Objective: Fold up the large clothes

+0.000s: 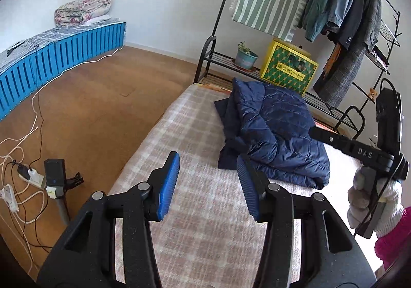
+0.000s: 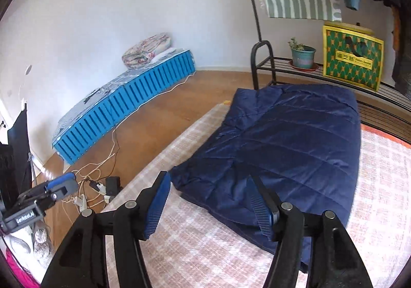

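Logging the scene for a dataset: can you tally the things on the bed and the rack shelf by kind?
Blue jacket: 1
Potted plant: 1
Yellow-green box: 1
Total: 3

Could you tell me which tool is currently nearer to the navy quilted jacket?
Right. The right tool hangs open over the near edge of the navy quilted jacket; the left tool, also open, is short of it, over the checked blanket.

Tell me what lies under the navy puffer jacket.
The navy puffer jacket lies folded on a pink-and-white checked blanket that covers the bed and shows on all near sides. Whatever sits between the jacket's own layers, or directly beneath it, is covered and cannot be seen.
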`<state>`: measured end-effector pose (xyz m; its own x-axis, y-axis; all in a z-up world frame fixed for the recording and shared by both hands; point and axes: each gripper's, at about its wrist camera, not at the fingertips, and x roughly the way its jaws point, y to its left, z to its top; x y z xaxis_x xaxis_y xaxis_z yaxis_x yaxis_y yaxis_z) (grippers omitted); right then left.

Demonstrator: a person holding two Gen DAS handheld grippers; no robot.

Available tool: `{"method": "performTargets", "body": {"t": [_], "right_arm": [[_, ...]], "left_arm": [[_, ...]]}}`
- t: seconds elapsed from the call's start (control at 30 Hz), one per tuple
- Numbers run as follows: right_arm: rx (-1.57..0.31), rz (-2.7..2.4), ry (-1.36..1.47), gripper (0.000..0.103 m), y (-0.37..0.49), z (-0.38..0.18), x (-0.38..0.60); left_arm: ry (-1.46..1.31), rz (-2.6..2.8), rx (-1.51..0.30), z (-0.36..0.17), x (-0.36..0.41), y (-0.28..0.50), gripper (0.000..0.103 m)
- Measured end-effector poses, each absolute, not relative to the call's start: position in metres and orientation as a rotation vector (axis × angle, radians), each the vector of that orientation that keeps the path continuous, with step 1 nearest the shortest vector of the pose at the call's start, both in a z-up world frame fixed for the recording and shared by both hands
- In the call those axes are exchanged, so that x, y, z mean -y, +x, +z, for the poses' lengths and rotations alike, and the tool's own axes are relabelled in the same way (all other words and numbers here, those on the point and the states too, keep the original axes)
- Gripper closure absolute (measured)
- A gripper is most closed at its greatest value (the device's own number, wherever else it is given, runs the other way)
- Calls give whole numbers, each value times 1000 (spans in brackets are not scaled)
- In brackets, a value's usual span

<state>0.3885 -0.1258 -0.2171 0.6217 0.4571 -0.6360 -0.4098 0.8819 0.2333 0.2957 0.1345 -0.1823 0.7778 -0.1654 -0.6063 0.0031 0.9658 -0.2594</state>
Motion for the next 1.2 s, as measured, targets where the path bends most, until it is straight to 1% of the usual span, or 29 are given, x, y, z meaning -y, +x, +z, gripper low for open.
{"method": "performTargets", "body": {"t": [0.07, 0.17, 0.2, 0.37, 0.47, 0.53, 0.63, 0.7, 0.73, 0.77, 0.8, 0.83, 0.87, 0.9, 0.93, 1.03, 1.2], "right_arm": [[-771, 398, 75, 38, 389, -223, 158], [-818, 282, 169, 31, 398, -234, 209], [-834, 263, 229, 26, 402, -239, 225], [-893, 245, 376, 26, 414, -272, 262], [-943, 303, 452, 26, 420, -294, 262], [-963, 342, 511, 26, 426, -306, 263], [-968, 398, 627, 25, 435, -322, 265], [-976, 431, 703, 25, 440, -332, 263], [-957, 427, 693, 26, 441, -331, 260], [-965, 441, 683, 29, 444, -331, 255], [-983, 449, 678, 37, 448, -332, 250], [-990, 440, 668, 49, 450, -332, 248], [-991, 429, 654, 54, 445, -331, 245], [-992, 423, 640, 64, 444, -329, 245], [-994, 421, 627, 70, 441, -326, 245], [-1013, 421, 583, 77, 439, -313, 246], [-1061, 409, 476, 79, 420, -289, 248]], "left_arm": [[-212, -131, -667, -176, -110, 325, 54], [-184, -184, -689, -180, -78, 373, 54], [-198, -186, -723, -187, -72, 390, 54], [-241, -88, -897, -250, -68, 453, 54], [-262, -67, -1025, -296, -73, 470, 54], [-284, -64, -1065, -317, -76, 472, 50], [-281, -58, -1068, -326, -79, 474, 42], [-292, -60, -1073, -328, -81, 474, 41], [-288, -62, -1075, -329, -81, 475, 41], [-275, -63, -1078, -328, -80, 476, 41], [-260, -63, -1079, -328, -79, 476, 41], [-251, -63, -1082, -327, -78, 476, 41], [-249, -64, -1084, -326, -78, 477, 41], [-250, -66, -1087, -324, -78, 477, 42], [-251, -67, -1089, -322, -78, 476, 43], [-251, -77, -1095, -318, -74, 471, 47], [-205, -114, -1108, -313, -59, 448, 49]]}}
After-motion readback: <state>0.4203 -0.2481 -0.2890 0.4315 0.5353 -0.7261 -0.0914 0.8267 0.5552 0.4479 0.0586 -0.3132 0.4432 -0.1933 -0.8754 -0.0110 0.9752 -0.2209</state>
